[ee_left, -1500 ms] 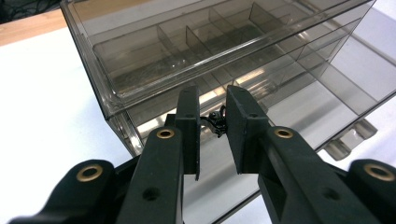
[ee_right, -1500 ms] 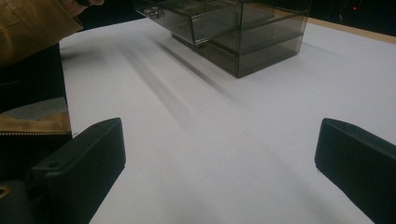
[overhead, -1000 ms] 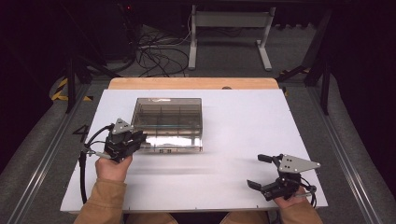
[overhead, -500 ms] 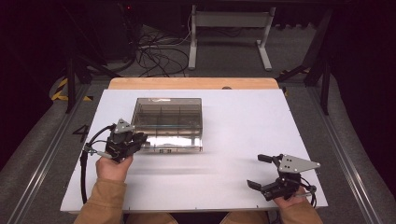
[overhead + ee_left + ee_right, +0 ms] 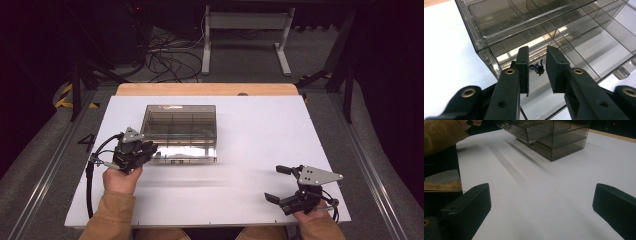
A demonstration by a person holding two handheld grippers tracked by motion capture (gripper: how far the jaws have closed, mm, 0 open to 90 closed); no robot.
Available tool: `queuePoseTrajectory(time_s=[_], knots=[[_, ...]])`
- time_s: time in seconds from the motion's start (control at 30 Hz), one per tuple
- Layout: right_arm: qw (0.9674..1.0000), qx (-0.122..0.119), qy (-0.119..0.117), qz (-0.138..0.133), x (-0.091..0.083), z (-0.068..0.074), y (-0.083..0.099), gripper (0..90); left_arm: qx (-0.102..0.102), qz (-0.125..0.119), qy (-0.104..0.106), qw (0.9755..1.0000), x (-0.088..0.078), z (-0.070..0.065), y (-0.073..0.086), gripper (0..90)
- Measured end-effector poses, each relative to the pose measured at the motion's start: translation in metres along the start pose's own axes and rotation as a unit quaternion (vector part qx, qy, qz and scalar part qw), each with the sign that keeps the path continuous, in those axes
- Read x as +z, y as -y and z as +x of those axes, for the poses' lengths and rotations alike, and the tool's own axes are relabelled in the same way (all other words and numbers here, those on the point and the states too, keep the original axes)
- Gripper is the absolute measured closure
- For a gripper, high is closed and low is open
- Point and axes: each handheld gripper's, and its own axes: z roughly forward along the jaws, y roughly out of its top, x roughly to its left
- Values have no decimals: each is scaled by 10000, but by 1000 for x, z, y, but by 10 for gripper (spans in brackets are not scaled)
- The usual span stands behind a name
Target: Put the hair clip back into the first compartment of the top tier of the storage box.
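Glossy smoked clear-plastic drawer box (image 5: 180,131) on matt white tabletop (image 5: 260,130)

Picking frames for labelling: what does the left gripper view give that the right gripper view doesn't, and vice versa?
Left gripper view alone: the compartment dividers inside the smoky clear plastic drawer box, seen close up with a drawer pulled out, and a small black object in line with the narrow gap between the left gripper jaws.

Right gripper view alone: the whole box from a distance, a tan sleeve, and the right gripper jaws set wide apart over bare surface.

Both: the box and the white table top.
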Motion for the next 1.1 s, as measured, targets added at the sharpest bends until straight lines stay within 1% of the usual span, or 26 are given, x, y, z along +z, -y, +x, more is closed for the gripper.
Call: queuePoseTrajectory(time_s=[0.03,0.13,0.17,0.2,0.27,0.3,0.33,0.37,0.4,0.43,0.57,0.6,0.67,0.7,0.73,0.8,0.83,0.9,0.93,1.0,1.03,1.07,1.1], knots=[[10000,1,-2,-2,0,0,0,23,-18,-16,-17,10000,0,0,0,699],[10000,-8,3,3,0,0,0,22,-19,-68,-7,10000,-2,0,0,684],[10000,-8,2,0,0,0,0,22,-29,-148,34,9999,-5,0,0,676],[10000,-3,1,-3,0,0,0,22,-29,-148,34,9999,-5,0,0,671],[10000,8,-4,-1,1,0,0,22,-13,-248,70,9997,-8,-1,-1,655],[10000,0,-6,6,1,-1,0,22,-5,-345,88,9994,-12,-2,-3,639],[10000,-1,-9,9,1,-1,0,22,-5,-345,88,9994,-12,-2,-3,622],[10000,-3,-15,7,1,-1,0,22,-6,-395,109,9992,-14,-4,-4,614],[10000,-4,-18,2,2,-1,-1,23,10,-504,144,9986,-19,-6,-5,612],[10000,-3,-24,1,2,-1,-1,22,10,-504,144,9986,-19,-6,-5,603],[10000,4,-24,13,3,-1,-1,22,93,-658,173,9976,-25,-11,-8,523],[10000,2,-28,19,3,-1,-1,22,101,-727,177,9971,-26,-12,-9,491],[10000,5,-31,27,3,0,-1,22,110,-730,199,9971,-27,-13,-9,457],[10000,5,-31,27,3,0,-1,22,124,-749,233,9968,-28,-13,-9,457],[10000,8,-25,22,3,-1,0,22,138,-779,217,9966,-29,-14,-9,421],[10000,27,-28,28,2,0,0,22,131,-829,241,9962,-30,-15,-10,411],[10000,26,-22,29,1,0,1,23,161,-852,254,9959,-30,-15,-11,392],[10000,35,-8,10,0,-1,1,23,214,-911,271,9952,-32,-16,-11,369],[10000,42,-5,4,0,-1,1,22,195,-944,306,9949,-32,-16,-11,354],[10000,52,-4,-2,0,-1,1,23,261,-1020,329,9939,-34,-17,-11,308],[10000,55,-3,6,0,-2,1,22,261,-1020,329,9939,-34,-17,-11,279],[10000,55,-3,6,0,-2,1,22,294,-1070,354,9932,-35,-17,-10,279],[10000,55,-5,3,0,-2,1,23,341,-1143,393,9921,-38,-18,-9,228]])
